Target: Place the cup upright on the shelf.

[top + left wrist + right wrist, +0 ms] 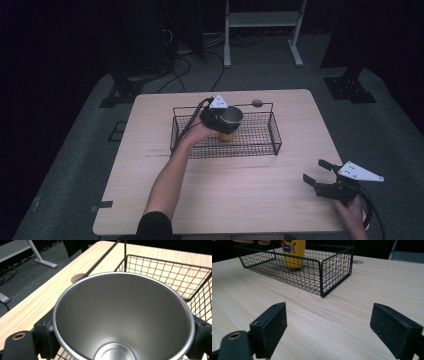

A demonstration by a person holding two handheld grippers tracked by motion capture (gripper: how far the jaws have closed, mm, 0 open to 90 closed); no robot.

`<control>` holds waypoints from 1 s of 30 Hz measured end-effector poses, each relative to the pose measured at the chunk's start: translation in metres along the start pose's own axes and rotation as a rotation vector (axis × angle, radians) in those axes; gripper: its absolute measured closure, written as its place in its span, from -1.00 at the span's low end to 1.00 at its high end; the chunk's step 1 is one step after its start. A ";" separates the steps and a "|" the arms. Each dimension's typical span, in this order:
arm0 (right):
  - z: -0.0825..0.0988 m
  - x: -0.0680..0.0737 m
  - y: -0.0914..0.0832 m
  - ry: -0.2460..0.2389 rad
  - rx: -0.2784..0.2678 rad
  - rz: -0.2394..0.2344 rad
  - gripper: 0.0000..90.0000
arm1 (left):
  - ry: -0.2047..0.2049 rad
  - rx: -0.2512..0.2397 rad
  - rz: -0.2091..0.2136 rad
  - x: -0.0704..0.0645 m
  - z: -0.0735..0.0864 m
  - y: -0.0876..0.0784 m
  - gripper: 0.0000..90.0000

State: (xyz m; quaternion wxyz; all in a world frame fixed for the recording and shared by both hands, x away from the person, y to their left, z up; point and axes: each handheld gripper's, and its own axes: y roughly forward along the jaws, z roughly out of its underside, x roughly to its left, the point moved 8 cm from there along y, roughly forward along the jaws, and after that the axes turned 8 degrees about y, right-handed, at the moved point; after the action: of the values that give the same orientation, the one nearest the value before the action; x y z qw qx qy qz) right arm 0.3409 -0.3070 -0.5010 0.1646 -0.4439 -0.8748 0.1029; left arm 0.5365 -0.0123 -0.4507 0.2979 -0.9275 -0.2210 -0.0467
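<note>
The left gripper clamps the yellow cup inside the wire basket, probably placing it; next, open the jaws. The right gripper rests wide open, empty.

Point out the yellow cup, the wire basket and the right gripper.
yellow cup [294,255], right gripper view, on its yellow side wall.
wire basket [276,134], high view, on its right end wall.
right gripper [318,171], high view, midway between its open jaws.
</note>
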 end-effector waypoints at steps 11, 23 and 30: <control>0.000 0.000 0.000 0.001 -0.001 0.000 -0.71 | 0.024 0.052 0.027 -0.003 0.010 0.001 -0.77; 0.000 0.000 0.000 0.001 -0.002 0.000 -0.71 | 0.025 0.066 0.020 -0.002 0.015 -0.004 -0.81; 0.000 0.000 0.000 0.001 -0.001 0.000 -0.71 | 0.015 0.062 0.008 -0.002 0.019 -0.006 -0.85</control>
State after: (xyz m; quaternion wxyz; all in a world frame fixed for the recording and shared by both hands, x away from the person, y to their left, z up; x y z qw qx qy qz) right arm 0.3409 -0.3071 -0.5009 0.1646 -0.4439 -0.8749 0.1021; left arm 0.5316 0.0020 -0.4636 0.3282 -0.9184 -0.2164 -0.0454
